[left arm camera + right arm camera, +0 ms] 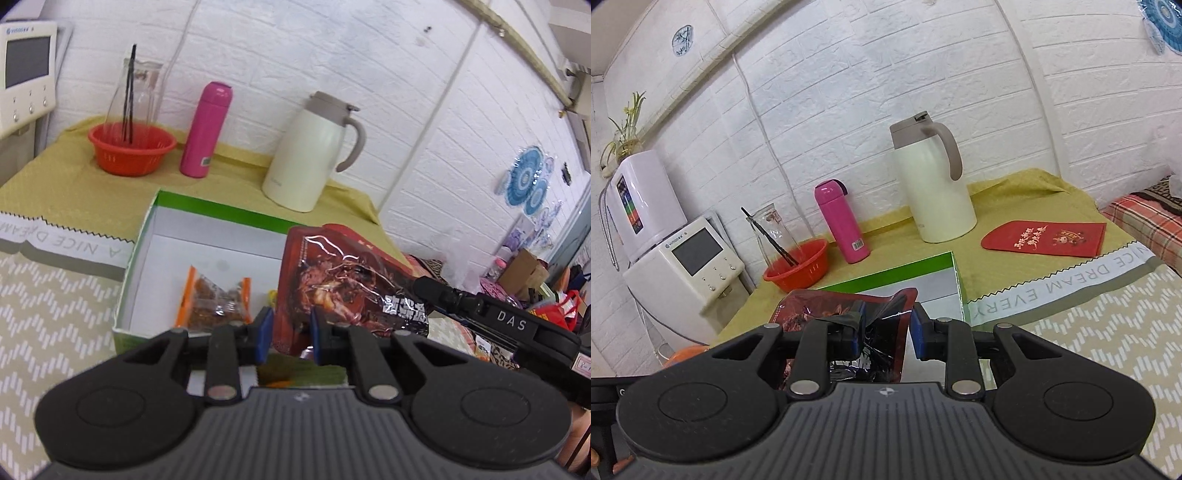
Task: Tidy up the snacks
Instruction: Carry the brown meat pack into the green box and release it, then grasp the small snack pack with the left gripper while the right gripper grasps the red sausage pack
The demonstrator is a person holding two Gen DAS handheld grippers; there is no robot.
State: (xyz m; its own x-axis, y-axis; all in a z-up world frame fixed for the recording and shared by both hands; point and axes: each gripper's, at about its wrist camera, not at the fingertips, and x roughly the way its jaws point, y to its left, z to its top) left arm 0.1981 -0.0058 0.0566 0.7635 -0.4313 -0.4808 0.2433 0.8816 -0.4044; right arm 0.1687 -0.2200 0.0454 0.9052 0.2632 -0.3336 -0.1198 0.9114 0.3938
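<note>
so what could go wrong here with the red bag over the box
The red bag hangs over the box rim, not squarely inside; released now, it may catch the edge and tip out.

The right gripper looks open with the bag loose between its fingers, so the bag could slip early.

The bag is large and could land on the orange snack packet already in the box, crushing it.

Two snack packs (347, 284) (216, 301) (one box (207, 210)), two flasks (205, 129) (314, 151).

Right hand-held gripper (884, 328) (jaws parted) straddles red snack packet (846, 314).
</note>
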